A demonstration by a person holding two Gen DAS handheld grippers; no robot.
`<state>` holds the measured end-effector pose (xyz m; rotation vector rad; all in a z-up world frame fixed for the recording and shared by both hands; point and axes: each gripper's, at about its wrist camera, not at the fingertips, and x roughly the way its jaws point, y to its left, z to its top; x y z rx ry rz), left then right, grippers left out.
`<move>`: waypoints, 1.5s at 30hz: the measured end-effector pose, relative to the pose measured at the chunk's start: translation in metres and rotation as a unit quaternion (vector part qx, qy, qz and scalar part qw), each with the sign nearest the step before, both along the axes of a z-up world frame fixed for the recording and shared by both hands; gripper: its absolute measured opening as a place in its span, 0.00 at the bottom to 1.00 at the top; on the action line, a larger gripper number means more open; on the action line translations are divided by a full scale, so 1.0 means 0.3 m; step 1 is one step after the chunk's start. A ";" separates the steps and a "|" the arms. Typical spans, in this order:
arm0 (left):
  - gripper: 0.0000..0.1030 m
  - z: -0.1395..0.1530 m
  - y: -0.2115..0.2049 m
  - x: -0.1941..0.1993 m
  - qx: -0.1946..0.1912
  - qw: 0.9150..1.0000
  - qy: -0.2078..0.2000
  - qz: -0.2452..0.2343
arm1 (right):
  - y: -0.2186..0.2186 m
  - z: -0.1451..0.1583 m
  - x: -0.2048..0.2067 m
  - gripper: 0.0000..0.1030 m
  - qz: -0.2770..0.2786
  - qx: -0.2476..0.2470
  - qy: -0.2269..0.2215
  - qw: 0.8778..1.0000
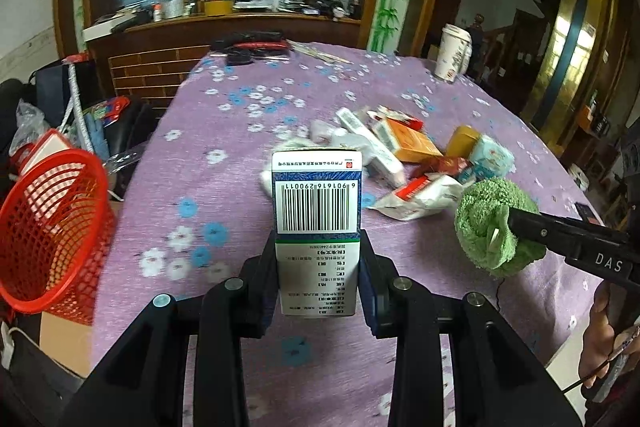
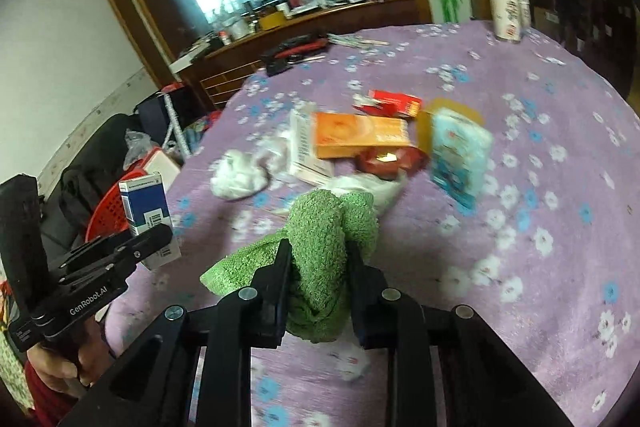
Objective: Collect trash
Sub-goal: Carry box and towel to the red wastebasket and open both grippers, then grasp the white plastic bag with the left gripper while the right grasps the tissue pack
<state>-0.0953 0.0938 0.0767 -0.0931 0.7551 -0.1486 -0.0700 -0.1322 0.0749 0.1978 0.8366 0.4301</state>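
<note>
The left gripper [image 1: 318,267] clamps a white barcoded carton [image 1: 317,211] above the table [image 1: 224,131]; the right gripper [image 2: 318,287] pinches a green cloth [image 2: 320,247]. Both loads appear bound for the red basket [image 1: 52,227] at the table's left edge.

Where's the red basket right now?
The red basket sits off the table's left edge, low at the left of the left wrist view, left of the white box held in the left gripper. In the right wrist view only a sliver shows behind that box.

Upright barcoded box [image 1: 316,223], bunched green cloth [image 2: 320,247]
</note>
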 end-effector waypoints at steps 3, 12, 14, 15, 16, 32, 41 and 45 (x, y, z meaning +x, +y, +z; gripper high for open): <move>0.32 0.022 0.077 -0.019 0.002 1.000 -0.005 0.024 | 0.086 0.035 0.015 0.26 0.029 0.001 -0.007 1.000; 0.32 0.061 0.403 -0.053 0.003 0.993 -0.009 0.120 | 0.463 0.125 0.091 0.26 0.131 0.000 -0.018 0.991; 0.32 0.059 0.485 -0.054 0.007 0.990 -0.008 0.142 | 0.549 0.141 0.121 0.26 0.151 0.006 -0.016 0.988; 0.32 0.056 0.529 -0.053 0.007 0.988 -0.006 0.154 | 0.603 0.147 0.138 0.26 0.163 0.006 -0.015 0.986; 0.32 0.052 0.568 -0.051 0.006 0.987 -0.004 0.163 | 0.641 0.149 0.146 0.26 0.170 0.008 -0.014 0.985; 0.53 -0.019 0.888 -0.043 -0.004 0.969 0.020 0.246 | 1.120 0.080 0.263 0.31 0.242 0.034 0.020 0.970; 0.55 0.013 0.743 -0.062 -0.010 0.979 0.003 0.205 | 0.866 0.124 0.160 0.41 0.219 0.025 -0.012 0.975; 0.59 0.025 0.591 -0.049 -0.013 0.986 -0.001 0.164 | 0.682 0.114 0.106 0.41 0.186 0.025 -0.016 0.982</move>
